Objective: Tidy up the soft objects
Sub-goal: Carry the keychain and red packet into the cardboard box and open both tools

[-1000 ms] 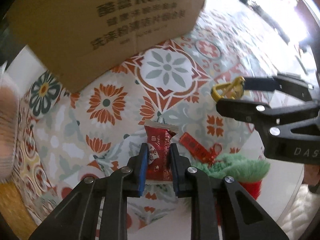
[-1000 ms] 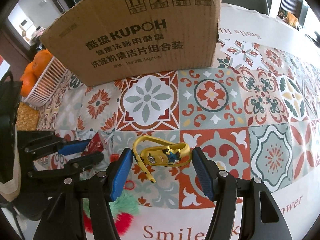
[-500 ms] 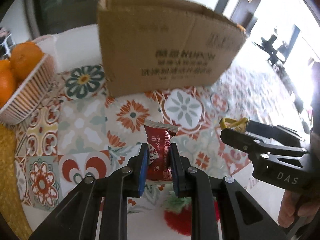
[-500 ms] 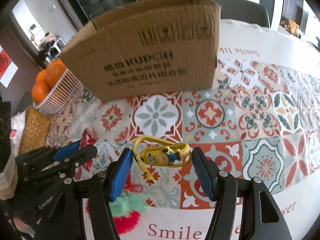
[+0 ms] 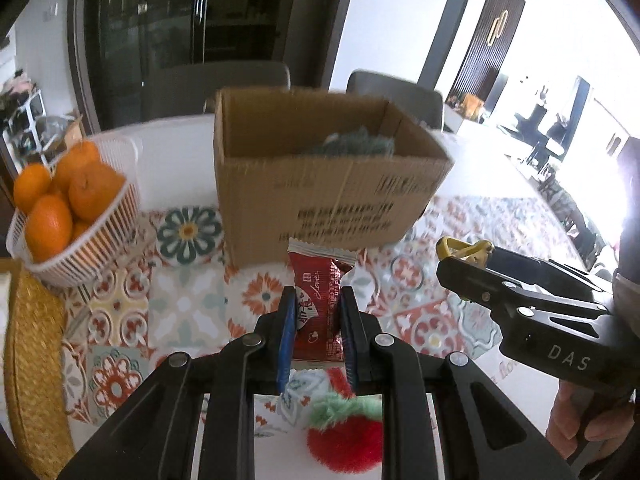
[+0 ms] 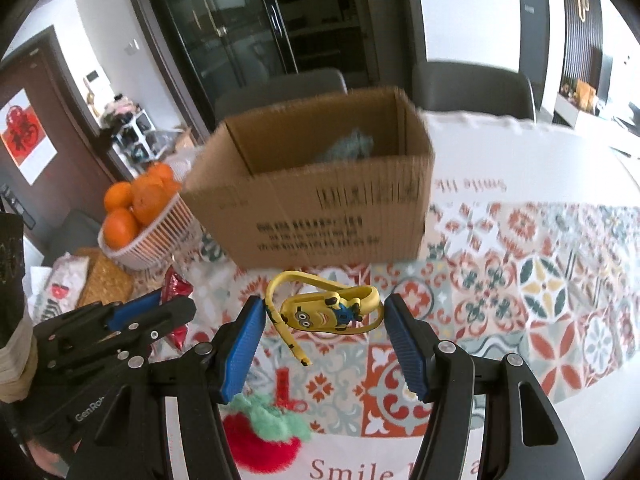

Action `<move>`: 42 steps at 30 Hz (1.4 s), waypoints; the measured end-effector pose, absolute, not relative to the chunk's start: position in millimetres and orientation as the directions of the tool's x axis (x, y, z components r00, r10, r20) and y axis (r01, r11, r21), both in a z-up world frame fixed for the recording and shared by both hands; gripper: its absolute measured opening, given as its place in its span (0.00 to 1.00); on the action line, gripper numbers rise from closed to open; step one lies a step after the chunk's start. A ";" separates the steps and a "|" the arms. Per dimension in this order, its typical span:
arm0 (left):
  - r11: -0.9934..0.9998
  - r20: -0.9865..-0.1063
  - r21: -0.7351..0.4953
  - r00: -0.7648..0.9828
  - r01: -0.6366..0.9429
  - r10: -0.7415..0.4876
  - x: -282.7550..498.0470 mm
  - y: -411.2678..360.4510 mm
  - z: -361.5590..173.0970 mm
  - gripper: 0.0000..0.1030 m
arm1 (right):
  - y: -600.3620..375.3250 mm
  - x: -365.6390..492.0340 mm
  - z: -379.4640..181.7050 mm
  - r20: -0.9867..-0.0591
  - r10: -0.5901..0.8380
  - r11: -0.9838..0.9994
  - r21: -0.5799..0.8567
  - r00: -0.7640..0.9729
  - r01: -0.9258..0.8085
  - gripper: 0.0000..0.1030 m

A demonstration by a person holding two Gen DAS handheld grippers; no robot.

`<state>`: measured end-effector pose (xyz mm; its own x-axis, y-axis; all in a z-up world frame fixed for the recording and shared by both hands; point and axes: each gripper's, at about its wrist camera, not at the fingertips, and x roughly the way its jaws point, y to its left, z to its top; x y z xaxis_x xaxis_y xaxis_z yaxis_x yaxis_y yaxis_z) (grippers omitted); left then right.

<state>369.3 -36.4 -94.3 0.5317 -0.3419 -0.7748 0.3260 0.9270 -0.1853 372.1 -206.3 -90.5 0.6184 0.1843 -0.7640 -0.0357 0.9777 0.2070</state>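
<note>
My left gripper (image 5: 316,324) is shut on a red snack packet (image 5: 318,300) and holds it in the air before the open cardboard box (image 5: 320,208). My right gripper (image 6: 326,336) is shut on a yellow minion band (image 6: 324,312), also raised, to the right of the left gripper (image 6: 152,308). A teal fluffy thing (image 5: 356,144) lies inside the box. A red plush strawberry with green top (image 6: 260,436) lies on the table below both grippers, next to a small red tag (image 6: 286,392).
A white basket of oranges (image 5: 76,216) stands left of the box. A woven mat (image 5: 32,360) lies at the table's left edge. The patterned tablecloth (image 6: 540,300) stretches to the right. Grey chairs (image 6: 472,88) stand behind the table.
Both grippers have risen with their loads, so the box's open top and its contents now show. The strawberry stays on the table.
</note>
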 end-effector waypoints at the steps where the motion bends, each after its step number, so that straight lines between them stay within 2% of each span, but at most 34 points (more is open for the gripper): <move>1: 0.925 -0.766 -0.184 0.541 0.332 -0.346 369.7 -37.1 -88.3 0.21 | -206.6 372.0 -85.0 -0.755 0.184 0.978 0.205 0.629 -0.039 0.61; 12: 0.926 -0.695 -0.151 0.629 0.345 -0.348 387.6 -41.9 -39.5 0.21 | -210.1 391.4 -37.6 -0.668 0.186 0.978 0.194 0.721 -0.072 0.61; 21: 0.932 -0.675 -0.123 0.660 0.341 -0.331 417.0 -45.9 -20.2 0.21 | -212.3 419.3 -19.7 -0.639 0.195 0.976 0.200 0.744 -0.084 0.61; 31: 0.937 -0.695 -0.143 0.642 0.317 -0.323 463.8 -50.7 -18.2 0.21 | -216.0 466.6 -17.8 -0.650 0.221 0.971 0.215 0.727 -0.102 0.61; 39: 0.939 -0.742 -0.149 0.592 0.310 -0.313 504.7 -59.0 -31.7 0.22 | -222.1 508.2 -34.8 -0.694 0.244 0.963 0.257 0.677 -0.083 0.61; 41: 0.939 -0.754 -0.149 0.579 0.311 -0.311 512.0 -61.4 -36.3 0.26 | -222.9 515.1 -39.9 -0.703 0.256 0.959 0.272 0.663 -0.082 0.62; 42: 0.941 -0.757 -0.143 0.579 0.308 -0.304 515.0 -61.9 -37.2 0.35 | -223.9 518.2 -41.9 -0.708 0.257 0.958 0.277 0.658 -0.076 0.65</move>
<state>515.0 -61.9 -37.2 0.5787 -0.3041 -0.7567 0.3077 0.9407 -0.1427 518.2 -223.9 -41.9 0.6582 0.2569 -0.7077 -0.0757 0.9578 0.2773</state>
